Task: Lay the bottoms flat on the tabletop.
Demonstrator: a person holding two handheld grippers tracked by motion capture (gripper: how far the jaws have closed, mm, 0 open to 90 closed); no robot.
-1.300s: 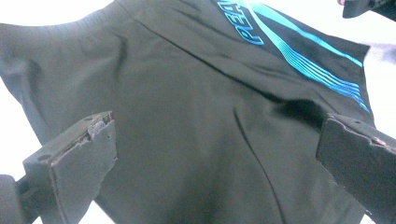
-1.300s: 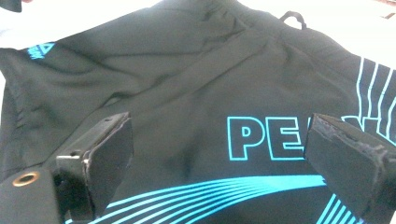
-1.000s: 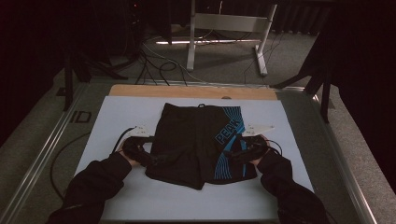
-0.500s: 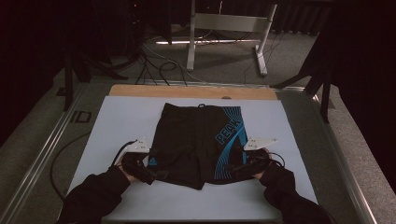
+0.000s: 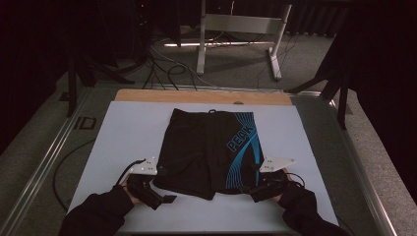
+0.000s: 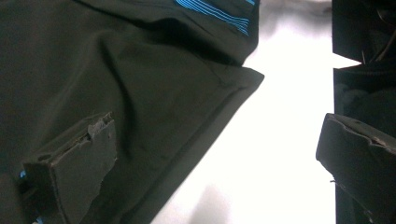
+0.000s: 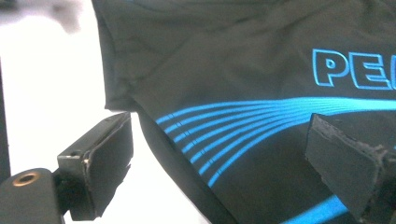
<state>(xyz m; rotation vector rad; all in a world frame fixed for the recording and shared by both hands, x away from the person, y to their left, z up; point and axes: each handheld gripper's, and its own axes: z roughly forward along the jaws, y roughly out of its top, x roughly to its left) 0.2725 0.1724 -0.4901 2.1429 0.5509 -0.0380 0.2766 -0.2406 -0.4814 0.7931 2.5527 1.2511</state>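
Left claw (image 5: pixel 164 198) sits at the shorts' (image 5: pixel 211 150) near-left hem corner, jaws spread, holding nothing. Shorts lie flat mid-tabletop (image 5: pixel 118 128), waistband at the far side. Right claw (image 5: pixel 248 189) sits at the shorts' near-right hem, jaws also spread, empty.

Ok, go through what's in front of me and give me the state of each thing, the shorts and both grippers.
shorts: spread flat on the white table, waistband at the far end, leg hems toward the person
left gripper: open, at the left leg hem, jaws apart, holding nothing
right gripper: open, at the right leg hem, jaws apart, holding nothing
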